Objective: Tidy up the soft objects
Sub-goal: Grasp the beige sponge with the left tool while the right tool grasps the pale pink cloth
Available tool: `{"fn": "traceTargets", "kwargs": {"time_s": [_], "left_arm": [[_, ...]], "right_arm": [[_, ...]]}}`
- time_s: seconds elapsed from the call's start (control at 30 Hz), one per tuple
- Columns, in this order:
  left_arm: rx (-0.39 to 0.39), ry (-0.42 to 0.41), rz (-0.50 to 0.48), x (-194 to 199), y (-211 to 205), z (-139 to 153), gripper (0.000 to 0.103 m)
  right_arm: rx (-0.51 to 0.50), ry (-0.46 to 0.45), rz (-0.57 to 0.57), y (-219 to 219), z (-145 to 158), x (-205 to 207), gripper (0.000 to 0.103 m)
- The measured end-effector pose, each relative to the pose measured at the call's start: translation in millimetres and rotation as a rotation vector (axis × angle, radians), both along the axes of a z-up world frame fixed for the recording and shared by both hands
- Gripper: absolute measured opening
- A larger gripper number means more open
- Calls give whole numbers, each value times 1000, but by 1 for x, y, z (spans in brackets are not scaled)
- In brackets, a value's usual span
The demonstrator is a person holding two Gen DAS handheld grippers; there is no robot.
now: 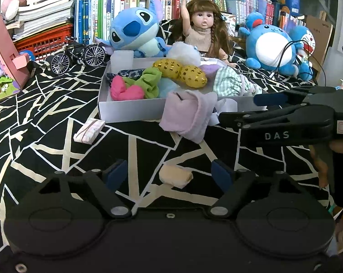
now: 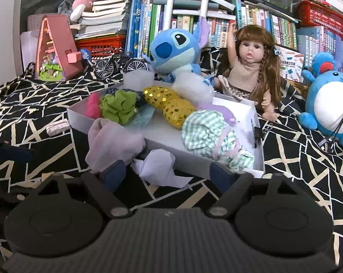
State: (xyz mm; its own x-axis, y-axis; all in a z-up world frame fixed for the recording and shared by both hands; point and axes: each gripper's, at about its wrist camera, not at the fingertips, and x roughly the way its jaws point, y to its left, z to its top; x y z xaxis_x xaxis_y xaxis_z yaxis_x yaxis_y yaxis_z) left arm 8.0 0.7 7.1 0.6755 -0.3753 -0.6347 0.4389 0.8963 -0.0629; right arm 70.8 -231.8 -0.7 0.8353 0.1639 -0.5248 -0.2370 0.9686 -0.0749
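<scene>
While the left gripper (image 1: 169,170) hangs with jaws apart, a small beige pad (image 1: 175,176) lies on the black patterned cloth (image 1: 46,122) between its fingers, untouched; the right gripper (image 2: 168,175) also stands apart, empty, over crumpled white paper (image 2: 159,167) just before the white box (image 1: 130,111); a lilac cloth (image 1: 189,113) droops over the box's near wall; inside lie a pink sock (image 1: 123,91), green scrunchie (image 1: 148,80) and gold sequin pads (image 1: 180,69); beyond the box sit a Stitch plush (image 1: 135,31) and doll (image 1: 202,29). Risk: the lilac cloth may slide out if a finger snags it; a shallow pinch may miss the pad.
</scene>
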Motion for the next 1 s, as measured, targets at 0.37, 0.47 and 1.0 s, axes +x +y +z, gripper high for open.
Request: {"fn": "traceTargets", "kwargs": {"time_s": [0.37,0.47,1.0], "left_arm": [[12,7,-14,-2,-4,-4,55],[9,8,-9,-2,-4,-4,47],[-6,-38,5,-7,-4,6,29]], "right_arm": [[-19,9,1,8,-5,7,86],[-22,14,4,10,-5,9,82],[26,58,9,8,0,10,41]]}}
